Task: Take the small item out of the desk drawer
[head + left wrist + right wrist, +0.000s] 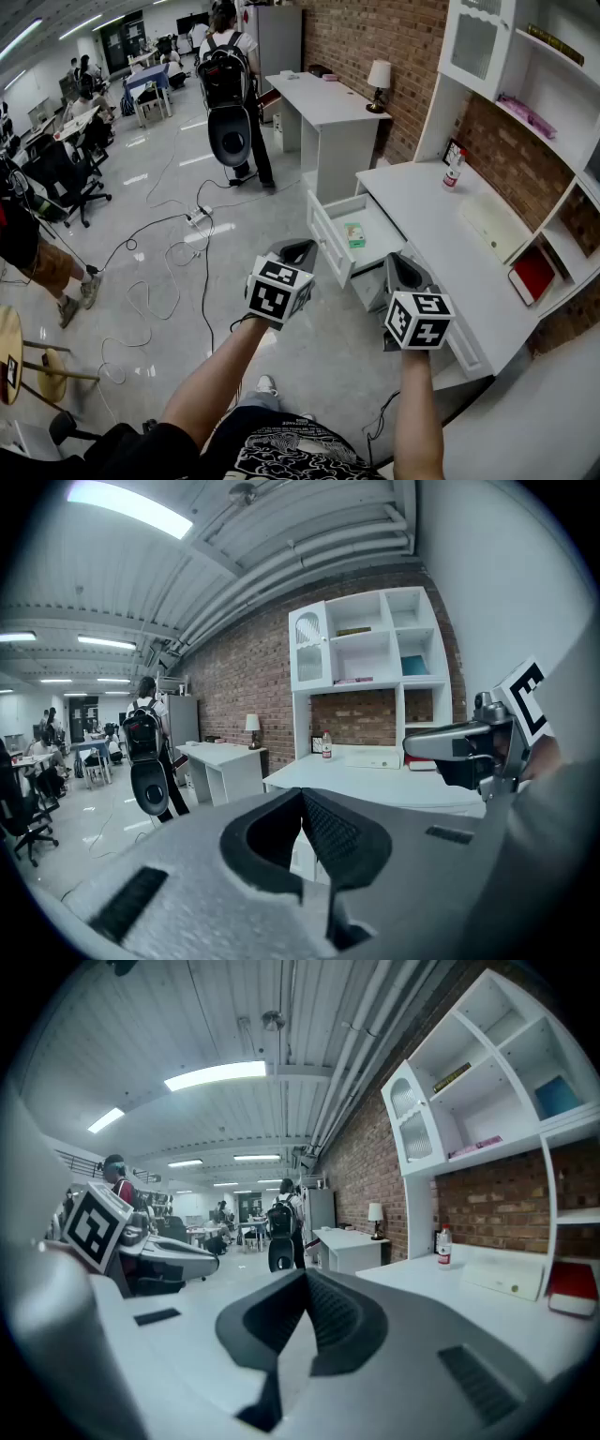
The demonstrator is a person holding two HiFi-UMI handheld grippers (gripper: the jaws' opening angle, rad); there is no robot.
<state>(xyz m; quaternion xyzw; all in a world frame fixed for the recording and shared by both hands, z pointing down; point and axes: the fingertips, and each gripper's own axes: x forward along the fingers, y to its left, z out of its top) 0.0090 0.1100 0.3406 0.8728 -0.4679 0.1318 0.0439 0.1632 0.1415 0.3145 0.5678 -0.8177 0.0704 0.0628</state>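
My left gripper (pixel 298 249) and right gripper (pixel 403 269) nearest, open drawer (pixel 326 239) beyond with small green item (pixel 354 234) inside, bottle (pixel 454 171) on desk (pixel 422 202), both jaws pressed together, holding nothing

Drawer (pixel 327 242): white and shallow, pulled well out from the front of the desk (pixel 427 220), under its far end as I look down. It stands open and level, with the front panel toward the floor side. Item (pixel 354 234): one small flat box, green and white, lying flat on the drawer's floor about midway between the front panel and the desk. I cannot read its print.
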